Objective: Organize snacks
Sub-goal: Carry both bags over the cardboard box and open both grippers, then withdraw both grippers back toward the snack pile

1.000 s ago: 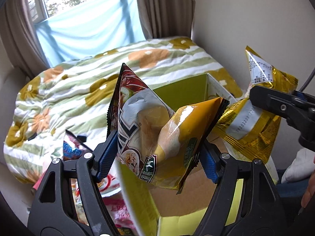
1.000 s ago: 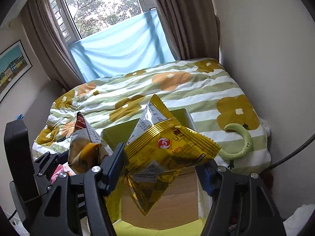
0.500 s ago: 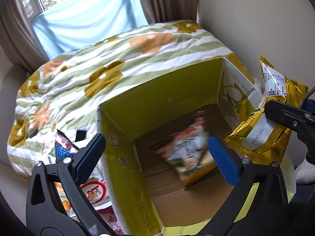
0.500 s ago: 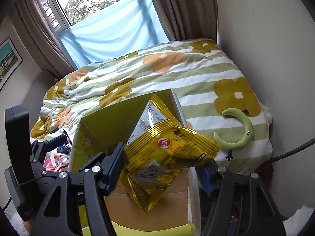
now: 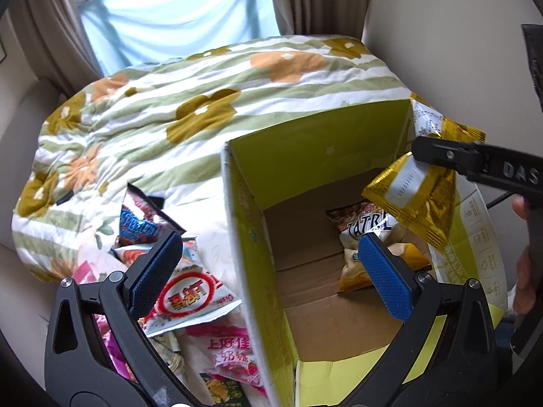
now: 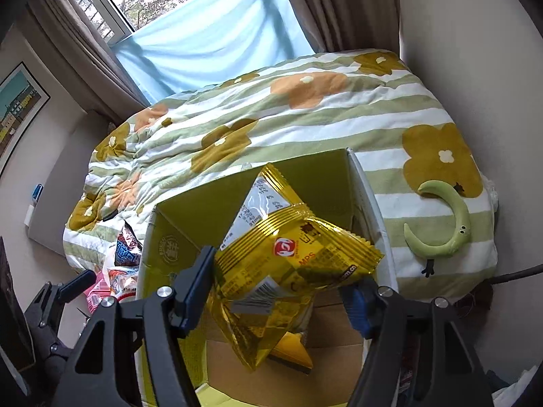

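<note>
Left wrist view: left gripper (image 5: 276, 268) spread wide and empty above the box (image 5: 244, 237), one chip bag (image 5: 370, 237) lying at its far right corner; right wrist view: right gripper (image 6: 281, 291), jaws opening, still pinches the gold bag (image 6: 292, 264) over the box, best lowered inside before letting go
</note>
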Demonstrator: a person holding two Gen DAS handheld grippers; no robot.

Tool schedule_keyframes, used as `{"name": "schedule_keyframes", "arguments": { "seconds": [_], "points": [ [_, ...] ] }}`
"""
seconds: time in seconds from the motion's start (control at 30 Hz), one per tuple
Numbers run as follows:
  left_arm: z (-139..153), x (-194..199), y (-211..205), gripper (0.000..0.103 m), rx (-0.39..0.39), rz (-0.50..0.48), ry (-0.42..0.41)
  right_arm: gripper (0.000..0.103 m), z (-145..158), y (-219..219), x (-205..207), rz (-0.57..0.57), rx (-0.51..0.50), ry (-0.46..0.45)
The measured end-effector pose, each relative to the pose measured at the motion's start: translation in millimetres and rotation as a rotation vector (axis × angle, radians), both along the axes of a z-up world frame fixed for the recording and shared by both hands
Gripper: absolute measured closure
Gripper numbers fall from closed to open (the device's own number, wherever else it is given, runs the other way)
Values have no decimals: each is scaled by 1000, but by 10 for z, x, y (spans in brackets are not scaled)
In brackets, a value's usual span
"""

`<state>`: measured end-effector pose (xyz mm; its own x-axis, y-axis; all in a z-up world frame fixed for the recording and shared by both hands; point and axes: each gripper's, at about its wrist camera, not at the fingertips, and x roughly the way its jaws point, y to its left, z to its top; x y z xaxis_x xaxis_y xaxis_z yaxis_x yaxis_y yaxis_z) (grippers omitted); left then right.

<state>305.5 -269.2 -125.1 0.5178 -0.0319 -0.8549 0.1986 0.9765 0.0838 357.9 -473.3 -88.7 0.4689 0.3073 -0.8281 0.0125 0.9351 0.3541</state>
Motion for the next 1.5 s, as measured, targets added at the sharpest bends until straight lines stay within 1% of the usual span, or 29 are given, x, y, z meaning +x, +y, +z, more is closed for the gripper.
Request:
{"name": "schedule_keyframes", "arguments": {
  "seconds": [0.03,0.07,0.1,0.13,0.17,0.2,0.43,0.57,0.7,0.83,1.0,1.1,1.2,1.3,1.5],
  "points": [
    [8,-10,32,1,0,6,-3,38,-19,11,36,-5,6,2],
    [15,-19,57,1,4,12,-6,33,-33,21,58,-9,14,2],
    [23,-28,81,1,8,17,-8,21,-43,23,63,-16,17,-2],
    [21,-45,102,1,12,23,-9,14,-44,21,51,-26,16,-13],
    [18,-65,129,1,16,29,-10,3,-40,18,25,-32,14,-25],
    [14,-89,154,1,17,35,-10,1,-32,18,-12,-36,7,-34],
    [-11,-317,251,1,-4,47,-4,1,6,48,-340,-11,-75,-37],
    [68,-409,257,1,-27,50,-15,1,104,4,-498,-19,-85,-55],
    [235,-500,249,1,-43,57,-49,1,281,-38,-621,-23,-94,-80],
    [468,-651,264,1,-47,64,-104,1,528,-18,-811,-2,-115,-121],
    [751,-926,362,1,-68,95,-167,1,843,53,-1064,39,-136,-201],
    [885,-1132,486,1,-71,126,-204,1,987,116,-1206,56,-147,-241],
    [956,-1362,647,1,-64,162,-228,1,1051,242,-1309,105,-128,-266],
    [986,-1560,865,1,-59,202,-236,1,1081,418,-1429,149,-105,-284],
    [970,-1918,1439,1,-73,281,-237,1,1114,886,-1640,222,-50,-303]
  ]
}}
